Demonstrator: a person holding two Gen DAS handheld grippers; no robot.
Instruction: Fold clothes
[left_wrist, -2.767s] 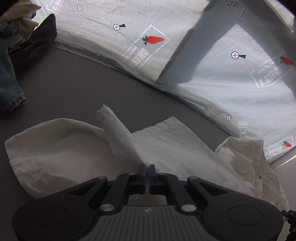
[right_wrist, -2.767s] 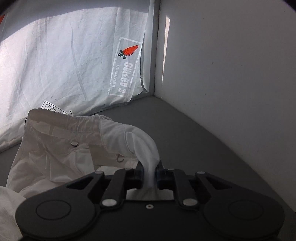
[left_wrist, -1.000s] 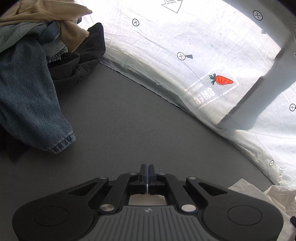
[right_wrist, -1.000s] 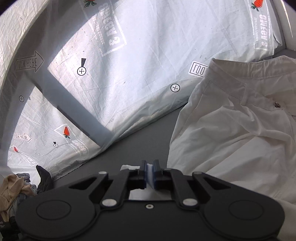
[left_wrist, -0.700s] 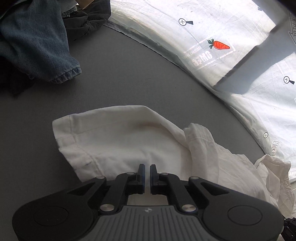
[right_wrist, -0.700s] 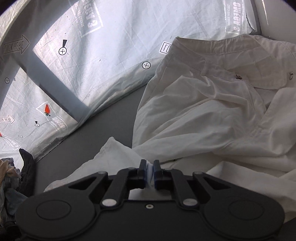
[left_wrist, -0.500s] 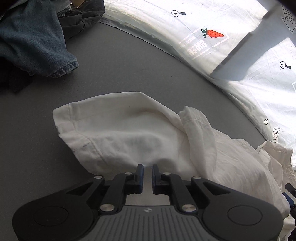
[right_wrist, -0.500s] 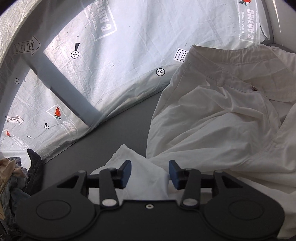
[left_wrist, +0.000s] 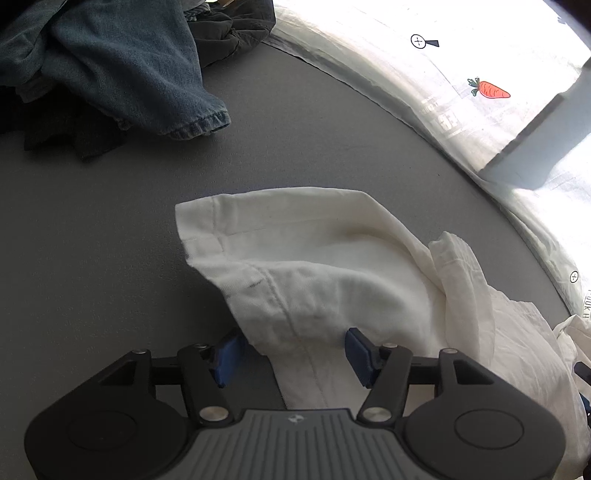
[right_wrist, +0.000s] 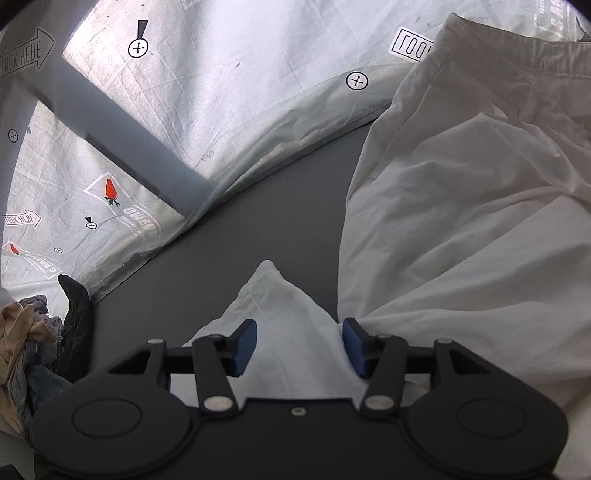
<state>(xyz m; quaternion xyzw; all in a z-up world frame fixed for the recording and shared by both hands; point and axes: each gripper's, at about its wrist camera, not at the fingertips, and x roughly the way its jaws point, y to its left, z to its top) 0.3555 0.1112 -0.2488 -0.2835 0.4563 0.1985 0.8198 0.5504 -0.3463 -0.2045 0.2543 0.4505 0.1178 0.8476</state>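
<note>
White trousers (left_wrist: 332, 266) lie slack and rumpled on the grey bench (left_wrist: 110, 240), one leg end with its hem turned toward the left view, the waistband (right_wrist: 517, 74) far off in the right view against the printed sheet (right_wrist: 221, 92). Both tools stand with jaws wide apart and grip nothing: the left hand-held gripper (left_wrist: 291, 354) straddles a hemmed fold of the leg, and the right hand-held gripper (right_wrist: 299, 350) straddles a pointed corner of cloth (right_wrist: 273, 291).

This could be a release after laying the leg down, or an approach to a fresh hold; the frames fit either. Whichever it is, care goes the same way: the thin fabric bunches easily, so the leg wants smoothing flat, hem edges lined up, before any fold is pressed. A pinch is best taken on the stitched hem or seam, where the cloth is firmer, and through all the layers meant to travel together. The denim pile (left_wrist: 129, 74) sits well apart at the bench's far corner and needs no clearing.
</note>
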